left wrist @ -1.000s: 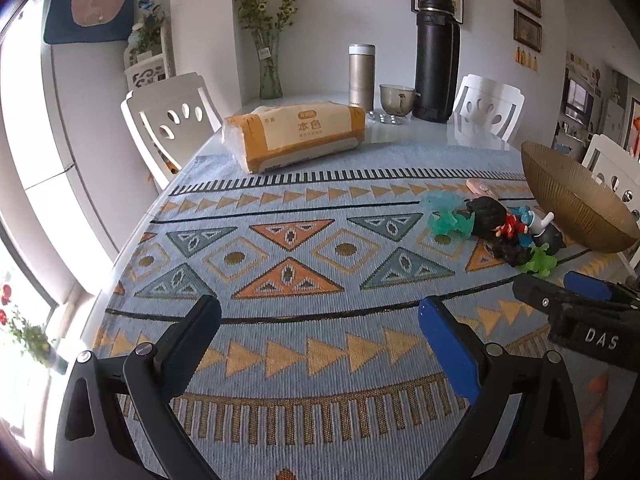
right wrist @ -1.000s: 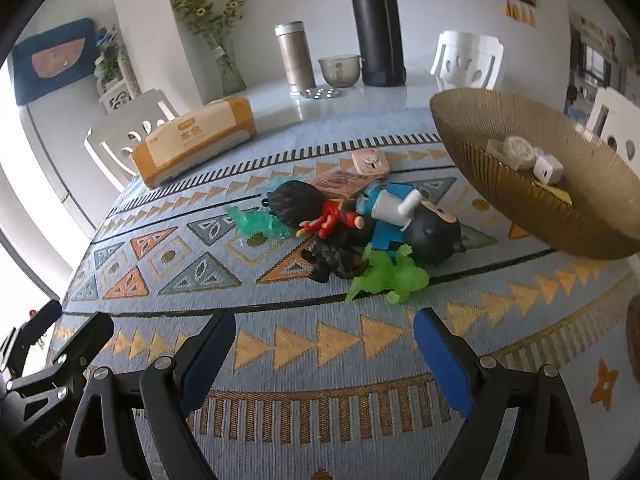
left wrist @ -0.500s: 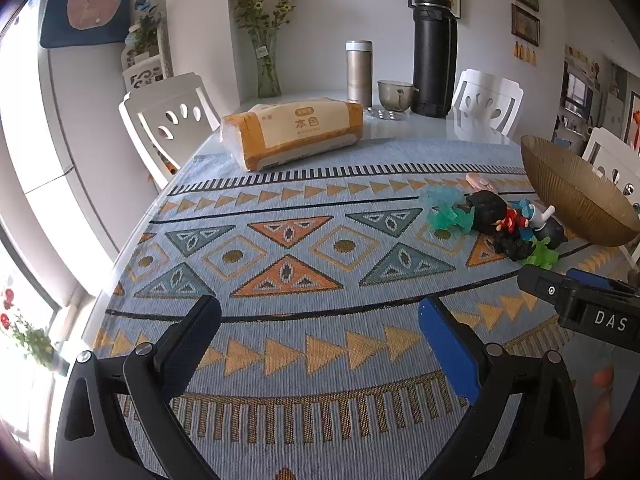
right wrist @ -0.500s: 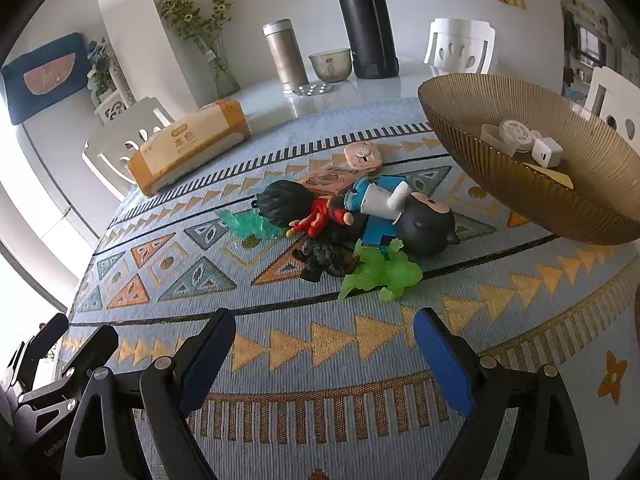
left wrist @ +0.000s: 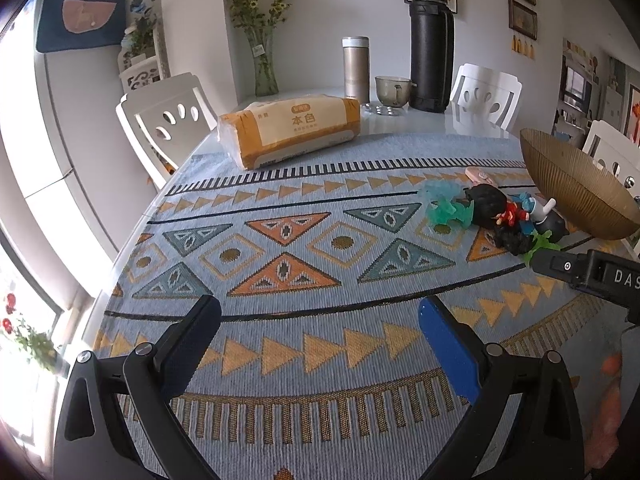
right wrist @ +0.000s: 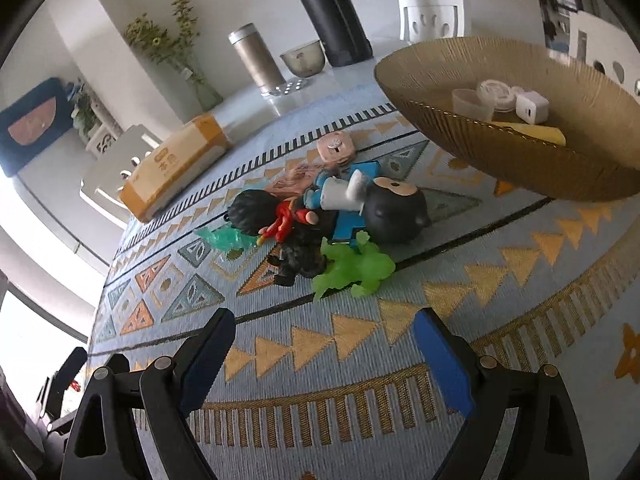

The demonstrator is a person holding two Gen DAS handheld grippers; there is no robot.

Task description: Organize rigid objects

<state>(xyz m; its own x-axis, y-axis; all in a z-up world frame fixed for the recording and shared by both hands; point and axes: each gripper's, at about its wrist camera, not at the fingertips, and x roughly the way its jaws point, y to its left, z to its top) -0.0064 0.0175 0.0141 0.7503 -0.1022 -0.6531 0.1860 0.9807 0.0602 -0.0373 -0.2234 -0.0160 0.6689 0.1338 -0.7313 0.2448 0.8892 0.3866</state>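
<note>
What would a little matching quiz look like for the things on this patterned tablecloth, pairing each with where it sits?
Things:
1. small white cube-shaped plug
2. bright green translucent plastic toy
3. orange-and-cream pack of tissues
4. tall black thermos flask

Places:
A. on the bare tabletop beyond the cloth, next to a grey cup
B. inside the ribbed golden-brown bowl
C. at the near edge of the toy pile
D. on the far edge of the cloth, well apart from the pile

Pairs: 1-B, 2-C, 3-D, 4-A

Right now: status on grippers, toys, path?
Left gripper open, empty. Right gripper open, empty, facing toy pile. Green toy nearest. Bowl beside pile; nothing between.
</note>
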